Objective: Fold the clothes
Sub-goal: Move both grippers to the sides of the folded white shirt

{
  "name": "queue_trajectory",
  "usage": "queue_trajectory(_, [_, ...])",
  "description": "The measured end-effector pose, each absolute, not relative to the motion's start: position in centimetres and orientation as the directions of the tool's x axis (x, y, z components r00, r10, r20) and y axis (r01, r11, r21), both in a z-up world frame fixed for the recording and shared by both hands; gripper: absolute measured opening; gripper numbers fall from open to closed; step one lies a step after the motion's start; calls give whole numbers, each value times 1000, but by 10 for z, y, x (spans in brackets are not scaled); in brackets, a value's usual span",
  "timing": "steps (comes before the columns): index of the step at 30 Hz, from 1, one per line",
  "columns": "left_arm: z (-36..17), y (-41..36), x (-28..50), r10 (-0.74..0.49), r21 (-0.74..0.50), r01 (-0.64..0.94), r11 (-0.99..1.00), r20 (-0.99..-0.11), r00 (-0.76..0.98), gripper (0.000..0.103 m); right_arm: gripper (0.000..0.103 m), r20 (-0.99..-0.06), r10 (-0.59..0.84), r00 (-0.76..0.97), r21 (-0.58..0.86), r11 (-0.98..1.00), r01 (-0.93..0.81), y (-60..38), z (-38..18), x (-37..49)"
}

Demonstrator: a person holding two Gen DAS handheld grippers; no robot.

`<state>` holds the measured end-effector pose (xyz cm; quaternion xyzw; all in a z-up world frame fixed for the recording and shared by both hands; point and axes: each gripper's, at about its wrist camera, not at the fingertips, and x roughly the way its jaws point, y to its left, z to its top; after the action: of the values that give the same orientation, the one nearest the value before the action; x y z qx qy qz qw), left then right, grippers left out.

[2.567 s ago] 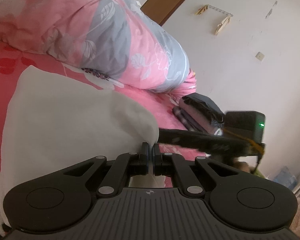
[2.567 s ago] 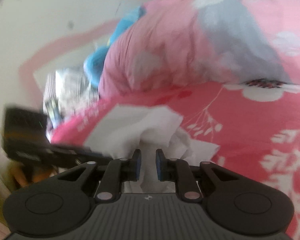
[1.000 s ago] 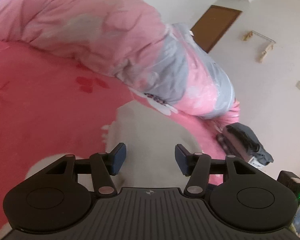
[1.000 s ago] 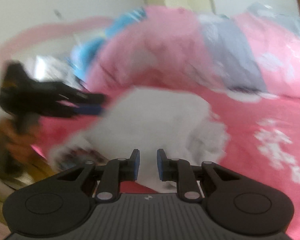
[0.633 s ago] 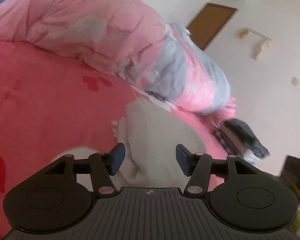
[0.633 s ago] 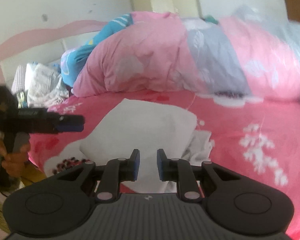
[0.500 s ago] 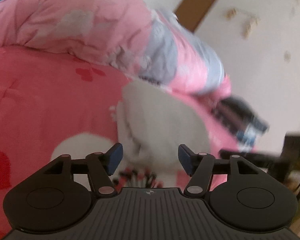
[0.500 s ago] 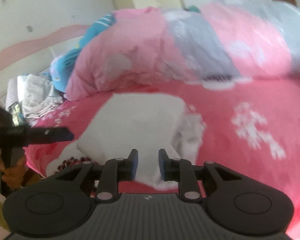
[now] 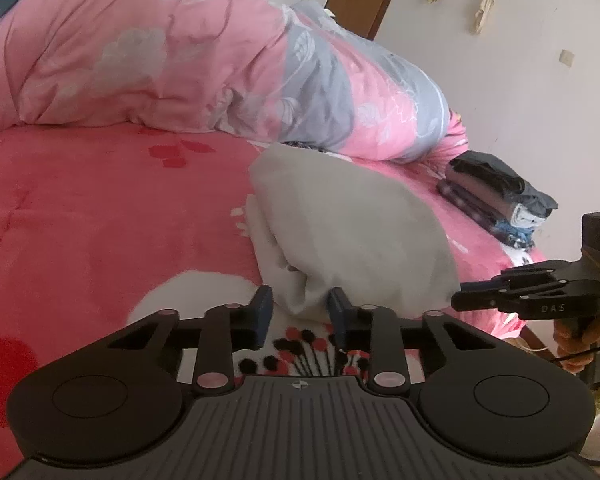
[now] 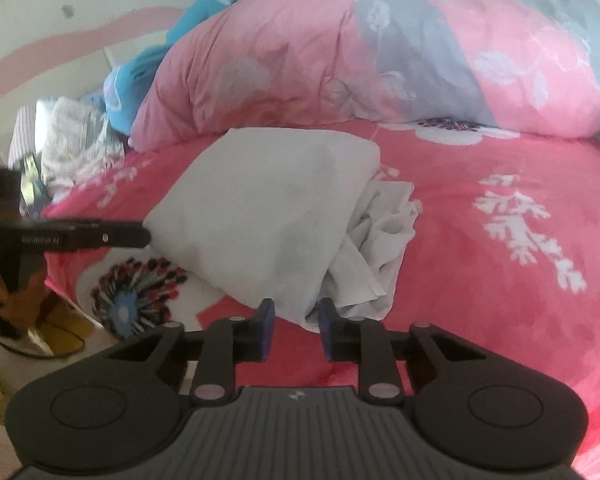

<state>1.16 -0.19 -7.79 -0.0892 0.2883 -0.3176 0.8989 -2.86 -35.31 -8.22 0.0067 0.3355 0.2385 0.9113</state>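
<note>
Closing on the near corners of the white garment [image 9: 352, 236], both tools are at the grasp step of a fold. The garment lies partly folded on the bed [image 9: 80, 216], near its front edge, its far end just short of the bunched pink and grey quilt [image 9: 204, 60].

The left tool [image 9: 300, 316] has its jaws closing, with the crumpled near left corner of the cloth reaching between them; the pads do not look to be pressing on it yet. The right tool [image 10: 296, 326] is also closing, jaws already narrow, with the loose near right corner between them and a gap visible on each side.

Risks, as I judge them: either tool may pinch only the top layer, so the layers under it slide apart on the lift. The right-hand side is a rumpled bundle, and a bite on one stray flap would drag it out and undo the fold. A low approach could also catch the fleecy bedcover along with the cloth.

No container is in view. A stack of folded dark clothes [image 9: 496, 196] sits at the bed's right edge, and another loose pile [image 10: 72, 140] at its left.
</note>
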Motion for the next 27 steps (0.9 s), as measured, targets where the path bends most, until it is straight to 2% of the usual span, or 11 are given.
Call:
queue_trajectory(1, [-78, -2, 11, -622, -340, 521, 783, -461, 633, 24, 8, -605, 435, 667, 161, 887, -433, -353, -81, -29])
queue_trajectory(3, [-79, -3, 12, -619, -335, 521, 785, -463, 634, 22, 5, -586, 442, 679, 158, 884, -439, -357, -78, -30])
queue_trajectory(9, [-80, -3, 14, -622, -333, 527, 782, -479, 620, 22, 4, -596, 420, 684, 87, 881, -465, -356, -77, -29])
queue_trajectory(12, [-79, 0, 12, -621, -346, 517, 783, -487, 614, 26, 4, -613, 398, 683, 48, 881, -470, -351, -83, -27])
queue_trajectory(15, [-76, 11, 10, -623, -398, 480, 782, -477, 620, 32, 6, -612, 388, 689, 48, 888, -458, -352, -85, -27])
queue_trajectory(20, [-62, 25, 0, -615, -426, 450, 785, -438, 656, 35, 20, -594, 361, 719, 56, 910, -410, -361, -77, -36])
queue_trajectory(27, [-42, 9, 7, -659, -436, 504, 746, -367, 657, 39, 20, -494, 338, 801, 94, 937, -337, -379, -54, -45])
